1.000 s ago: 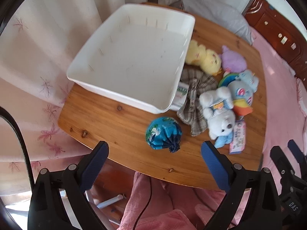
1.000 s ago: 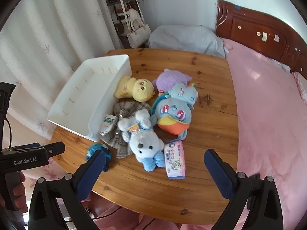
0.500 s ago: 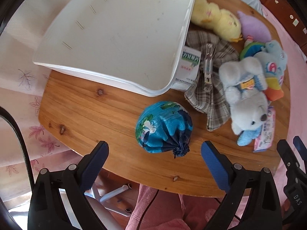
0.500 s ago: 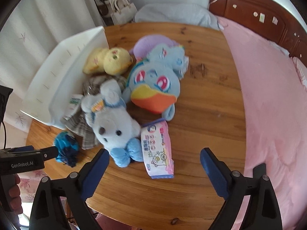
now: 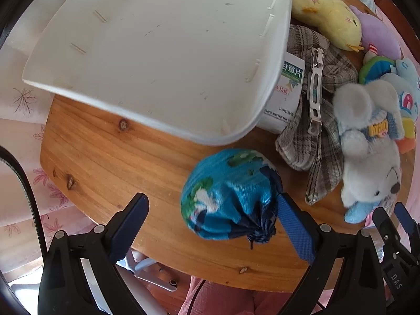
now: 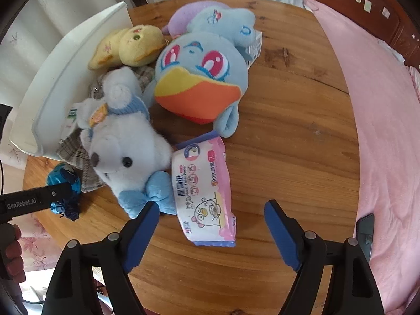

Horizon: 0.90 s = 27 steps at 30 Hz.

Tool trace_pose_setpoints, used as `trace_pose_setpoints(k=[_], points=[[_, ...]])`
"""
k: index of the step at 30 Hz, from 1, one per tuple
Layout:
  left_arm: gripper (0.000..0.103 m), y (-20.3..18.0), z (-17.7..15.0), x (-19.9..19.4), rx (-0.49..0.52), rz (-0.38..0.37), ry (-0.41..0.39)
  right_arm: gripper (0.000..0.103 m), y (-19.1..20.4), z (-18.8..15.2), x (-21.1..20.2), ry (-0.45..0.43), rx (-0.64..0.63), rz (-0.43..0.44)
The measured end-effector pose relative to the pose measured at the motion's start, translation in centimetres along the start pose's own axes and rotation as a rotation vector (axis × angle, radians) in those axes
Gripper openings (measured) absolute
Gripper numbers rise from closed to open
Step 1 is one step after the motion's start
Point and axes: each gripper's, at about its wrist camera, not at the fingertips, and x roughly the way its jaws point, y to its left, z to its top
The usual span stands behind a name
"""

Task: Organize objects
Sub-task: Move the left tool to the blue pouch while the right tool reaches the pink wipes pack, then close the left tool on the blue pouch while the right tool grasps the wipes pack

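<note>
A blue drawstring pouch (image 5: 231, 194) lies on the round wooden table (image 5: 110, 157), just in front of the empty white bin (image 5: 162, 52). My left gripper (image 5: 212, 223) is open, its fingers on either side of the pouch, the right finger close to it. My right gripper (image 6: 211, 223) is open over a pink wet-wipe pack (image 6: 203, 191). A white bear (image 6: 123, 147), a blue duck plush (image 6: 202, 78), a yellow plush (image 6: 128, 47) and a purple plush (image 5: 378, 36) lie piled beside the bin.
A plaid cloth with a metal clip (image 5: 315, 89) and a white medicine box (image 5: 286, 92) lie against the bin's side. A pink bed (image 6: 388, 131) borders the table on the right. A phone (image 6: 365, 231) lies on the bed edge. Curtains (image 5: 23, 120) hang at left.
Both grippers have moved down and forward. The left one now straddles the blue pouch; the right one has come close over the wet-wipe pack. Jaws stay open.
</note>
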Motion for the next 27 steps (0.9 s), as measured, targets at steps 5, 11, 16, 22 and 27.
trace_pose_setpoints(k=[5,11,16,22,27], points=[[0.098,0.3,0.5,-0.4,-0.01,0.002,0.006,0.079,0.0,0.1,0.5,0.025,-0.006,0.001],[0.091,1.1,0.7,-0.9,-0.043,-0.019,0.03,0.069,0.3,0.1,0.3,0.034,-0.027,0.014],[0.081,2.4,0.6,-1.4,-0.122,-0.082,0.059,0.059,0.5,-0.2,0.2,0.057,-0.037,0.04],[0.076,4.0,0.4,-2.3,-0.181,-0.098,0.077,0.048,0.3,-0.3,0.1,0.09,0.005,0.092],[0.072,5.2,0.4,-3.4,-0.213,-0.101,0.122,0.044,0.0,-0.8,0.0,0.116,0.022,0.122]])
